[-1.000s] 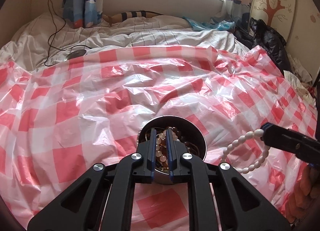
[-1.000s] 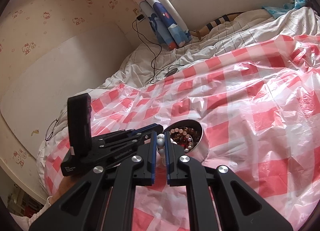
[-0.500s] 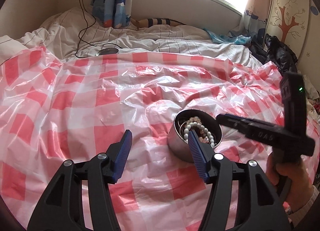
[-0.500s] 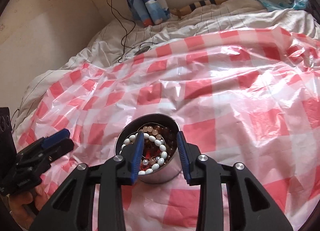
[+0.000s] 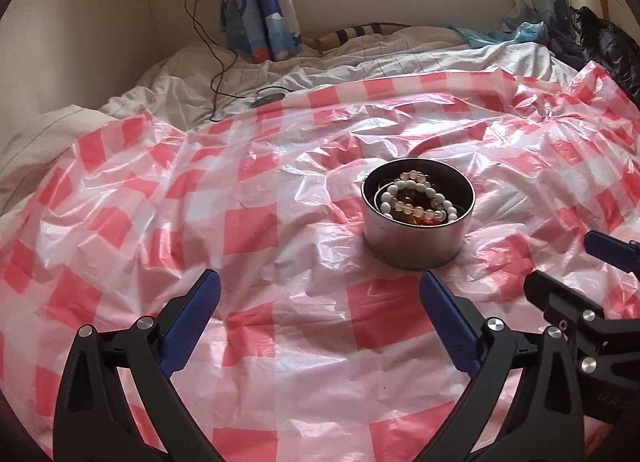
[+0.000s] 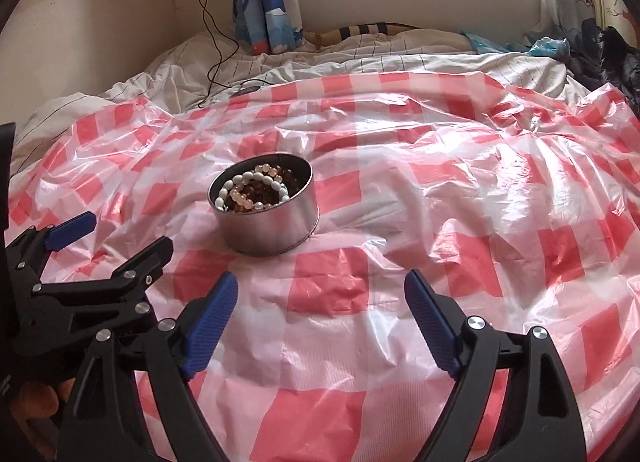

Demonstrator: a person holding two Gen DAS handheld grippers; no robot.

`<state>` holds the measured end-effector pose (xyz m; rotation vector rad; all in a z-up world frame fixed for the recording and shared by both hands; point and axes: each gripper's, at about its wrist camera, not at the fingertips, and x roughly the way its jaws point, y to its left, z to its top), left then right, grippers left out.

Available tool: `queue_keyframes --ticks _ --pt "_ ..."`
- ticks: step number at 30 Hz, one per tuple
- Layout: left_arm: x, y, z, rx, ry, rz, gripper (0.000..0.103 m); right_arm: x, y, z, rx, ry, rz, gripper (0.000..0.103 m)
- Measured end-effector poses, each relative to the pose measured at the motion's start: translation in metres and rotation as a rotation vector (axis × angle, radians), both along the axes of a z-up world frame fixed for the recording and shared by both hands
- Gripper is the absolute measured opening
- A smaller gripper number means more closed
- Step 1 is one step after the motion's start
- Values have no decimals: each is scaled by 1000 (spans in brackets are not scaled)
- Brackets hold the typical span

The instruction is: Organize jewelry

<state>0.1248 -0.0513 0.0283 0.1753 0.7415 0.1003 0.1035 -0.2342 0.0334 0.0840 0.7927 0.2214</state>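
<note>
A round metal tin (image 5: 416, 240) stands on the red-and-white checked plastic sheet (image 5: 240, 222). It holds a white bead bracelet (image 5: 416, 192) on top of brown and amber bead bracelets. My left gripper (image 5: 320, 302) is open and empty, a short way in front of the tin. In the right wrist view the tin (image 6: 266, 228) is ahead and to the left, with the white bracelet (image 6: 256, 186) inside. My right gripper (image 6: 322, 294) is open and empty, drawn back from the tin. The left gripper (image 6: 116, 236) shows at its left.
The sheet covers a bed with white bedding (image 5: 360, 58) behind it. A black charger cable (image 5: 218, 62) runs from the wall socket onto the bedding. Curtains (image 5: 264, 2) hang under the window. Dark clothing (image 5: 600, 38) lies at the far right.
Both grippers let go of bracelets into the tin, opened wide and pulled back. The white bracelet now lies in the tin on the brown beads.
</note>
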Motion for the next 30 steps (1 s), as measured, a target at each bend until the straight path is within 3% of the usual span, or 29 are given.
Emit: queue_keyframes --ticks 5,16,30 --pt "4 16 2 -135 46 5 95 1 -2 4 -20 -32 -32 87" --pt "8 15 -6 -117 79 9 95 -1 -3 6 -34 -41 -39 89" --pt "11 22 -6 -183 115 -1 95 0 -5 6 -27 -34 -38 91"
